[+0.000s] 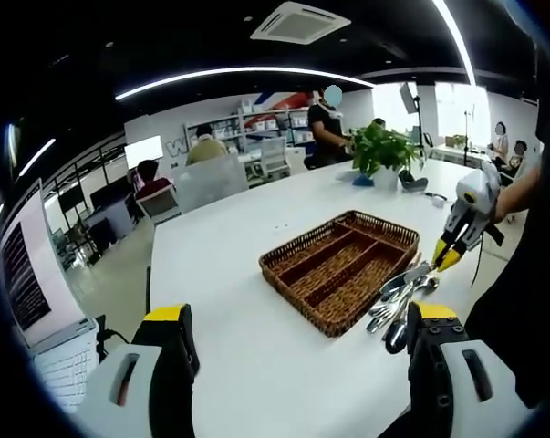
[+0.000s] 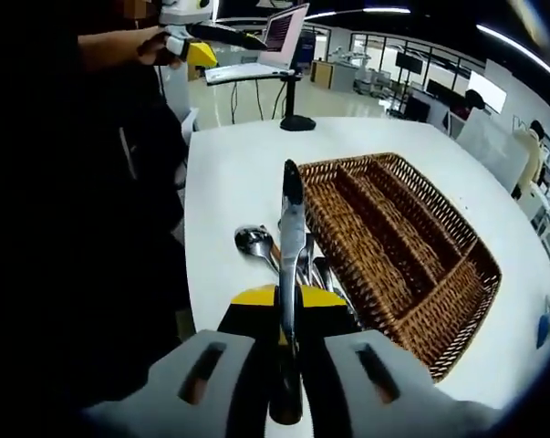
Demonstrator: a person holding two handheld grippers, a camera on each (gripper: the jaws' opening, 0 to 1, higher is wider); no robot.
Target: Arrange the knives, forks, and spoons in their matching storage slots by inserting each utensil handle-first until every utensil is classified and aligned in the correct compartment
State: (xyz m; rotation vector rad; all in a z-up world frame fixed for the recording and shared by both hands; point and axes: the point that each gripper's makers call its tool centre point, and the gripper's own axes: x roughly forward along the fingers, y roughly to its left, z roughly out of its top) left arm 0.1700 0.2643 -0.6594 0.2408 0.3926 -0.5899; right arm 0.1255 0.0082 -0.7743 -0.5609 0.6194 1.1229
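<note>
- My left tool (image 1: 293,347) hangs spread and empty above the white surface (image 1: 229,274), short of the wicker tray (image 1: 340,269).
- Remaining cutlery pile (image 1: 402,294) lies just beside the tray, at my near edge.
- My right tool (image 2: 288,315) pinches a knife (image 2: 291,237), blade pointing forward.
- Step in hand, I judge: sorting this knife. Next I must turn it handle-first toward a long compartment.

Right gripper (image 2: 288,315) jaws clamped on knife (image 2: 291,237), wicker tray (image 2: 457,301) beside, spoons (image 2: 256,242) beneath

Knife (image 2: 291,237) handle hidden between right tool (image 2: 288,315) jaws; utensil pile (image 2: 302,265) partly hidden behind.
</note>
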